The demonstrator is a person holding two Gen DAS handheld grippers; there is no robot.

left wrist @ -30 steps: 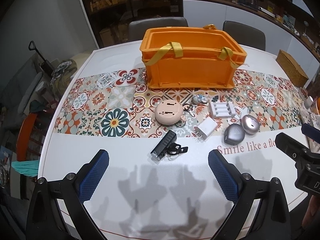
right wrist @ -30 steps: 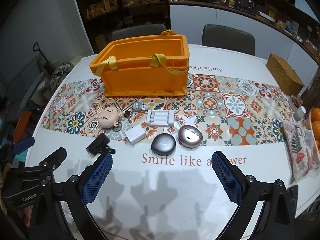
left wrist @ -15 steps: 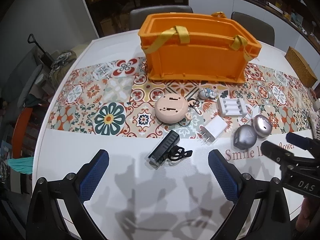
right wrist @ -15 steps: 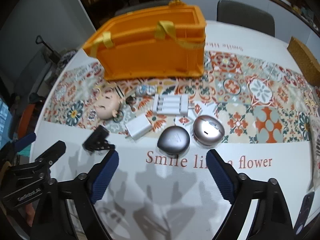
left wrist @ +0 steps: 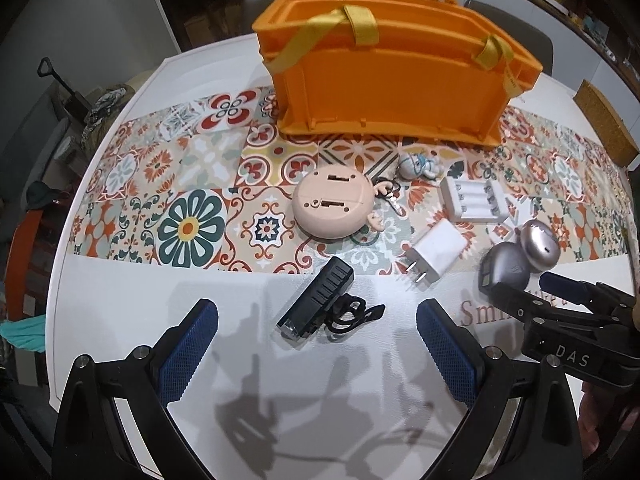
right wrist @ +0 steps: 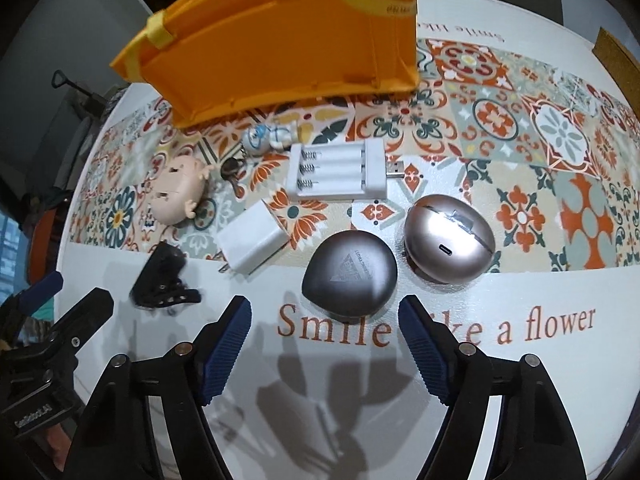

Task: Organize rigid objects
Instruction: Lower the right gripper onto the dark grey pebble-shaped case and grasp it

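Sorting has barely begun: near on the counter point(right wrist: 520, 380), the right hand-held gripper point(right wrist: 324, 320) hangs with jaws closing toward a grey pebble-shaped case point(right wrist: 350, 274), pads not yet touching it. The left hand-held gripper point(left wrist: 316, 338), spread wide, frames a black bike light point(left wrist: 316, 304). Charger, battery holder and toys lie loose beyond; the orange crate point(left wrist: 392, 80) stands farthest, its inside hidden.

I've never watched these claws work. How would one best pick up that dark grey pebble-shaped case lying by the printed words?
Probably from above, pads on its two curved flanks at the widest part. The dark grey case lies flat, domed and smooth, so its top offers no hold. The right gripper hangs just short of it, jaws closing, nothing between them yet.
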